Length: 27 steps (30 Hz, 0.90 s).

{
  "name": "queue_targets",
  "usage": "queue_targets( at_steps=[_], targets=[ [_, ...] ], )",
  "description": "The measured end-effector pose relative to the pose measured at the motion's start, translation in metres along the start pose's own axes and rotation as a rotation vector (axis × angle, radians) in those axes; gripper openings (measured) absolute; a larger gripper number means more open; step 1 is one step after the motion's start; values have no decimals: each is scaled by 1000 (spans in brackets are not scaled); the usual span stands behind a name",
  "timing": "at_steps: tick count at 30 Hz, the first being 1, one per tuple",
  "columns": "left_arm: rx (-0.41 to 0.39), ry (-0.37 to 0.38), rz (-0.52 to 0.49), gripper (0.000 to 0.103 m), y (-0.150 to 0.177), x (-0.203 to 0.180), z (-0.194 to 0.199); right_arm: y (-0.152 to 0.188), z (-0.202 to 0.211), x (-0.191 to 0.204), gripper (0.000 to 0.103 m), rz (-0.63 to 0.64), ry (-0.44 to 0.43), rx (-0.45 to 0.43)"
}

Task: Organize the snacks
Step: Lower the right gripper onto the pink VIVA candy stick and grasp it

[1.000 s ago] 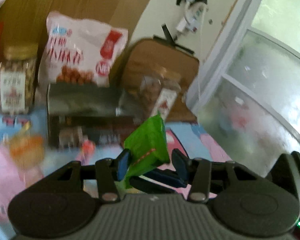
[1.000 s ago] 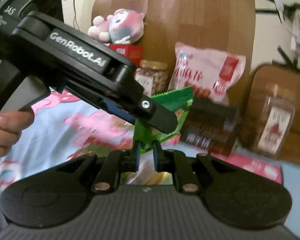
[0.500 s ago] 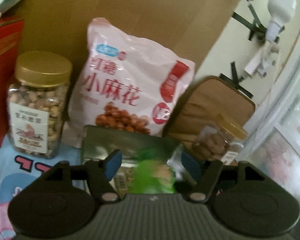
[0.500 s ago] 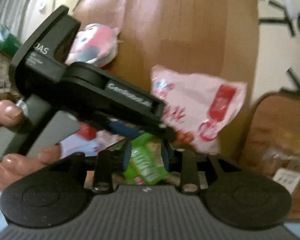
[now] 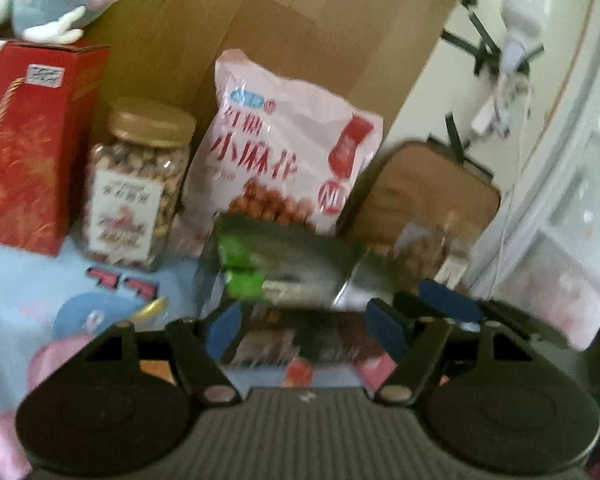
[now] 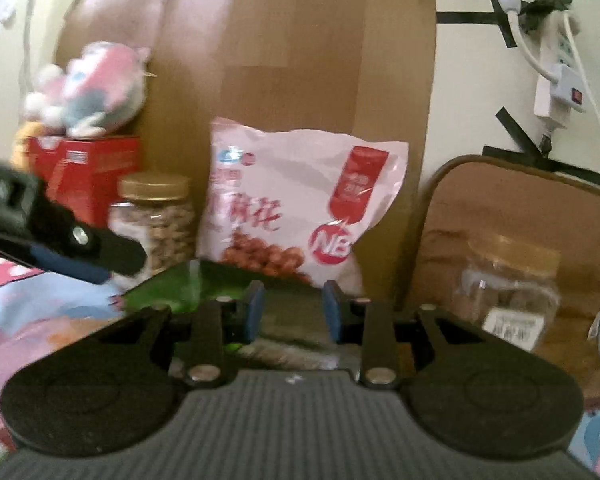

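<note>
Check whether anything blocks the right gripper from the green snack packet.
Nothing visible does. The green snack packet lies flat directly in front of the right gripper, whose open jaws press on nothing. No other item sits between them.

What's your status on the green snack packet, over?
Left gripper opening, nothing between its pads. Right gripper open, empty. Green snack packet lying on the dark box. Nothing blocking.

Ahead: jar; pink bag (cardboard behind)
</note>
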<state>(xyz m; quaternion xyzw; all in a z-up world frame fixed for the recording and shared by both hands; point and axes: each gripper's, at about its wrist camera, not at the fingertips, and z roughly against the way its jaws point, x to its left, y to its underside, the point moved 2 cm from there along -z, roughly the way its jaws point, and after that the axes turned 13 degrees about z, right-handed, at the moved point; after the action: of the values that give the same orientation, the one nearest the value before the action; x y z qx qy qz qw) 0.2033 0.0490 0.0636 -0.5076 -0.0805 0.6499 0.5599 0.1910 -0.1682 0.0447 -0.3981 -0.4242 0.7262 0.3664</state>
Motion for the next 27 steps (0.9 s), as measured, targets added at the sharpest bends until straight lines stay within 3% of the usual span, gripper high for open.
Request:
queue_targets(
  at_steps=[5, 10, 14, 20, 27],
  targets=[
    [38, -64, -50, 75, 37, 13, 8, 31, 10, 9, 36, -85, -88, 104],
    [66, -72, -17, 75, 58, 32, 21, 56, 17, 3, 37, -230, -77, 194],
    [42, -76, -7, 75, 65, 49, 41, 66, 17, 7, 36, -248, -97, 285],
    [-2, -105, 45, 75, 68, 81, 62, 63, 29, 17, 39, -246, -165, 311],
    [-39, -74, 160, 75, 64, 108, 70, 48, 53, 21, 40, -251, -82, 222]
  ],
)
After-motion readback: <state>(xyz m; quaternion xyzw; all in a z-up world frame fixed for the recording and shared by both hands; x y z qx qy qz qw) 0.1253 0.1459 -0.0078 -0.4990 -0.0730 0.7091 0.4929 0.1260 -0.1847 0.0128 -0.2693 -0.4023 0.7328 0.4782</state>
